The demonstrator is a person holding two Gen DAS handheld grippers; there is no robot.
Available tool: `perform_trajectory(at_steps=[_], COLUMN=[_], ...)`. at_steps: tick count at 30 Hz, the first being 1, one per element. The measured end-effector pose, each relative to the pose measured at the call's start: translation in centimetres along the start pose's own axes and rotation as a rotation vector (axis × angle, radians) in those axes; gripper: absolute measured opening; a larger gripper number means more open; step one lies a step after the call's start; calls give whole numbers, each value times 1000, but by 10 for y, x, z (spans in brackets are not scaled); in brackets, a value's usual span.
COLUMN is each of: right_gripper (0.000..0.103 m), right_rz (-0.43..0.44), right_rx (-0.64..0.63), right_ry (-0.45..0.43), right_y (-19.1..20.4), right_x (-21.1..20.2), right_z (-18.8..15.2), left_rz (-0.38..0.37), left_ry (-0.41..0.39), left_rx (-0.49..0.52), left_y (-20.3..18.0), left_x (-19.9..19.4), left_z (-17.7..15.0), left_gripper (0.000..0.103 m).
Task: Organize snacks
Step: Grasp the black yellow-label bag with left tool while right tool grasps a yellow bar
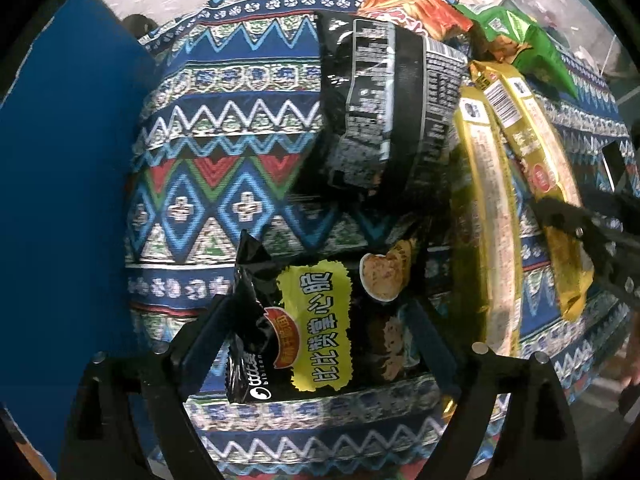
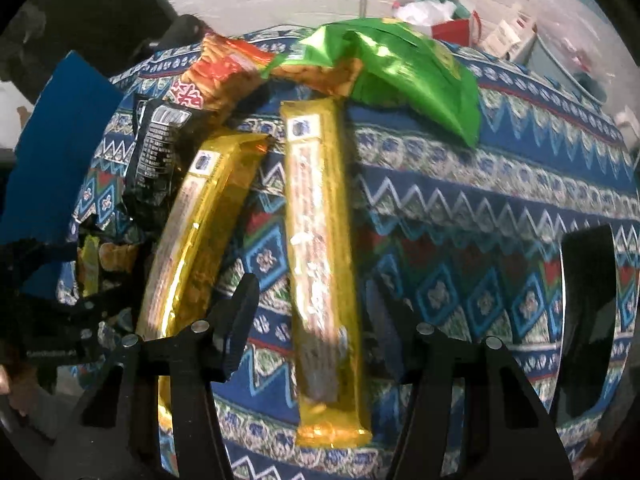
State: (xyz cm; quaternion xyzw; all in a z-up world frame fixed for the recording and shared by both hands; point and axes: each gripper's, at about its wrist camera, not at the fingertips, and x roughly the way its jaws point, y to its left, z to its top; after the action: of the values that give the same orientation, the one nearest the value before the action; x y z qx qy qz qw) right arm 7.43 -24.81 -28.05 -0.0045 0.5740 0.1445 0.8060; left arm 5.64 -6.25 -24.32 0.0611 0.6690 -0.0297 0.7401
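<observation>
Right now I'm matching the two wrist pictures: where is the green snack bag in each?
Left wrist view: the green snack bag sits at the upper right, beyond the two gold packets.
Right wrist view: the green snack bag lies at top centre, just past the far end of the gold packets.
Shared landmark: the orange snack bag lies to the left of the green one in both.

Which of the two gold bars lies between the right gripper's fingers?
The straighter gold bar, lying apart from the black packets. The other gold bar sits outside the right gripper, beside them.
</observation>
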Motion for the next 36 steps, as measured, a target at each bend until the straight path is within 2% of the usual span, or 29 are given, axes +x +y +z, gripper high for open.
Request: perform_trajectory(at_steps=[4,8,10,11,12,15,16,23,36], right_gripper=[57,55,40,31,30,29,29,29,28], right_rz=[-29,-58,-99,-93,-81,-82,-78,-52,-22], right_rx=[-11,-32,-62,-62,-56,-55,-54,-38,-17], right_ry=[11,12,11,11,16,21,19,-22,-112], right_y=[8,12,17,18,18,13,12,11,14], right_x=[13,20,21,20,20,14,11,-15,-57], right_z=[12,14,12,11,10,3,-1,-18,-26], left_rz=[6,18,30,33,31,-1,-10,-40,-15], left_ry=[4,6,-7,-15,-23,-34,-30,-57,-124], left_rx=[-17,-12,12,22,31,54,55,74,127], left_y=[16,14,11,9,6,-2,-2,-17,-26], left_x=[1,8,8,9,7,3,3,-10,-53], left_z=[-1,-3,-5,-7,-10,-15,-15,-10,-22], left_gripper=[91,95,96,95,93,75,73,65,65])
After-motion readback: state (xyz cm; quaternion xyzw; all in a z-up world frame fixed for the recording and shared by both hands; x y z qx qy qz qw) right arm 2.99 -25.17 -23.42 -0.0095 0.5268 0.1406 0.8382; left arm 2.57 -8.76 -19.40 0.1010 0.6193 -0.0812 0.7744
